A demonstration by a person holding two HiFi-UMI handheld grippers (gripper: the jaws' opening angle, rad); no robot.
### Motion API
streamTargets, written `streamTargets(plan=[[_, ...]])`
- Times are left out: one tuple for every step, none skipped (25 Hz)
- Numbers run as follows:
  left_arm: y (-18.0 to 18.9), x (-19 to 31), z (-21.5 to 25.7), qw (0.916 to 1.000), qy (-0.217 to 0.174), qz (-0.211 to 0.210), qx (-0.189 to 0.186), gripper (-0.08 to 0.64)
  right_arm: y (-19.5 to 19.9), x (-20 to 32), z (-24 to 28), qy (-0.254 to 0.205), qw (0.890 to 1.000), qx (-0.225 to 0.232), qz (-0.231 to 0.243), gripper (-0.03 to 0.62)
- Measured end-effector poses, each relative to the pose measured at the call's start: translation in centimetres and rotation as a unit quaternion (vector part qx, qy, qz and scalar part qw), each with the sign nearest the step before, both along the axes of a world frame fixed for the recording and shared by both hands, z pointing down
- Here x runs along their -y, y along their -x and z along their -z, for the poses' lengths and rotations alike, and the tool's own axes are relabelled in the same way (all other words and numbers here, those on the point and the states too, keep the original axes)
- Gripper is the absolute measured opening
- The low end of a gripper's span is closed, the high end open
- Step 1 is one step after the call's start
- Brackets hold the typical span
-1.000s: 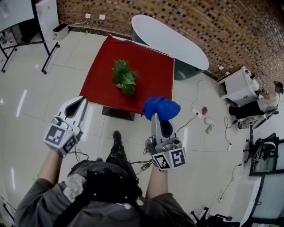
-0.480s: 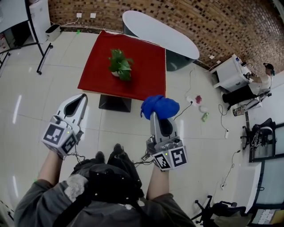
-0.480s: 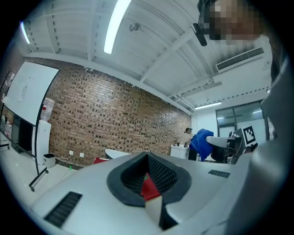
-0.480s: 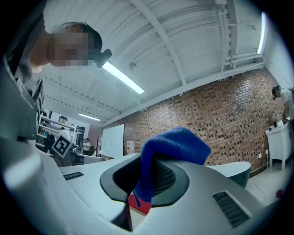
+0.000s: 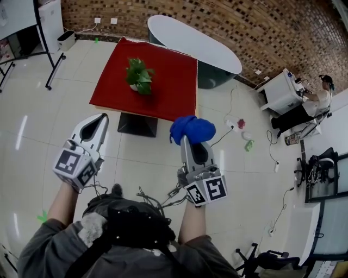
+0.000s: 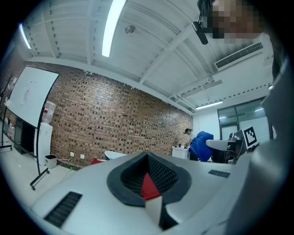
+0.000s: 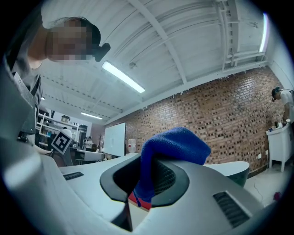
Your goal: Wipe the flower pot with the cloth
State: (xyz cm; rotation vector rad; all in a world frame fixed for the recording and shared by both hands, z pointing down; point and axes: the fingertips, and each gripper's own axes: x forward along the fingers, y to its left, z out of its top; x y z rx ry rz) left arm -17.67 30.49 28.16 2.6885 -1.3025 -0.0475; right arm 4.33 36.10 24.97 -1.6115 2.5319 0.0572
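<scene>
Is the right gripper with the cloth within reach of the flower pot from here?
Probably not yet. The right gripper, shut on the blue cloth, hangs over the floor, short of the red table where the flower pot stands. Nothing blocks the way; stepping closer should do.

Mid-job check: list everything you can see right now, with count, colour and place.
square table: one, red top, ahead on the floor
potted plant: one, green leaves, on the square table
oval table: one, white top, beyond the square table
whiteboard: one, white on a black stand, far left
person: one, far right, beside a white cabinet
cloth: one, blue, bunched in the right claw
left claw: one, white, shut, empty
right claw: one, white, shut on the cloth
</scene>
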Motion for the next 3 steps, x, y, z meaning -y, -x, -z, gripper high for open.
streamTargets(plan=[[-0.4,-0.28,0.11,1.0,0.003,0.003,-0.002,0.025,-0.31,-0.22,0.01,0.0,1.0,-0.002,0.002,0.064],[-0.79,-0.59,0.23,1.0,0.005,0.005,-0.003,0.025,-0.62,-0.47,0.05,0.0,1.0,-0.003,0.004,0.064],[-1.19,-0.91,0.36,0.9999,0.006,0.007,-0.004,0.025,-0.92,-0.72,0.11,-0.001,1.0,-0.003,0.007,0.064]])
